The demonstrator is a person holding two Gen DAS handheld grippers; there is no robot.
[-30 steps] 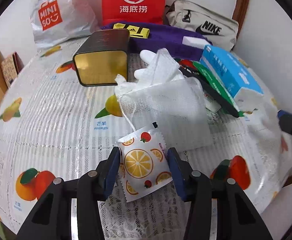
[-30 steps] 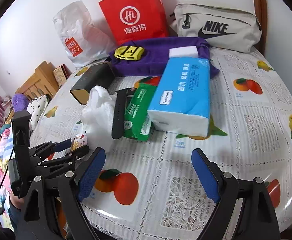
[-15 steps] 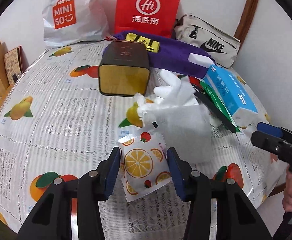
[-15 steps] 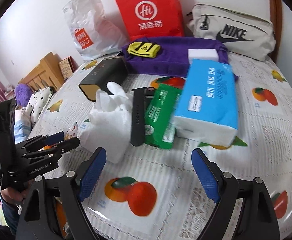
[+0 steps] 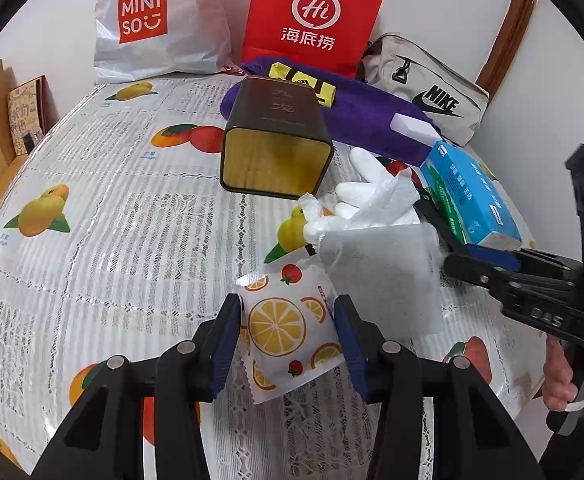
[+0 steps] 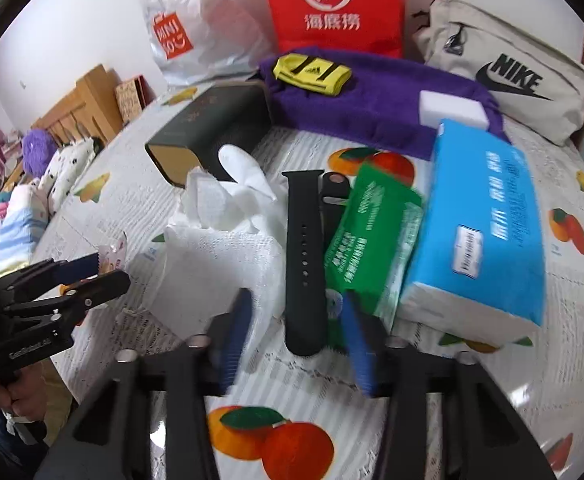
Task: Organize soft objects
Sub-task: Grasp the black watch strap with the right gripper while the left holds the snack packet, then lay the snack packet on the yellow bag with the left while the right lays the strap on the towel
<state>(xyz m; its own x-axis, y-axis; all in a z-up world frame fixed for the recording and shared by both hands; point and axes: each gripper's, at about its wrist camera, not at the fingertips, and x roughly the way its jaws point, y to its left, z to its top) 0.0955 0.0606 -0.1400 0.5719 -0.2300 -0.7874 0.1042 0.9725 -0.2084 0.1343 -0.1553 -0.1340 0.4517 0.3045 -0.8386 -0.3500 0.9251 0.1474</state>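
Observation:
My left gripper (image 5: pixel 286 334) is shut on an orange-print wet wipe packet (image 5: pixel 288 324) and holds it above the table. It shows at the left of the right wrist view (image 6: pixel 92 270). A white mesh bag (image 5: pixel 376 276) with a white glove (image 5: pixel 358 188) lies just beyond. My right gripper (image 6: pixel 296 342) is open, its blurred fingers on either side of the near end of a black watch strap (image 6: pixel 304 256) that lies on the mesh bag (image 6: pixel 212 268). A green tissue pack (image 6: pixel 372 248) and a blue tissue pack (image 6: pixel 480 224) lie to its right.
A dark open tin (image 5: pixel 276 140) lies on its side mid-table. A purple towel (image 6: pixel 376 96) with a yellow Adidas item (image 6: pixel 312 74) and white sponge (image 6: pixel 452 110), a Nike pouch (image 6: pixel 504 68), red bag (image 5: pixel 312 16) and Miniso bag (image 5: pixel 152 20) line the back wall.
My right gripper has moved forward and left over the watch strap and its fingers have narrowed. My left gripper has risen and drawn back with the packet still in it.

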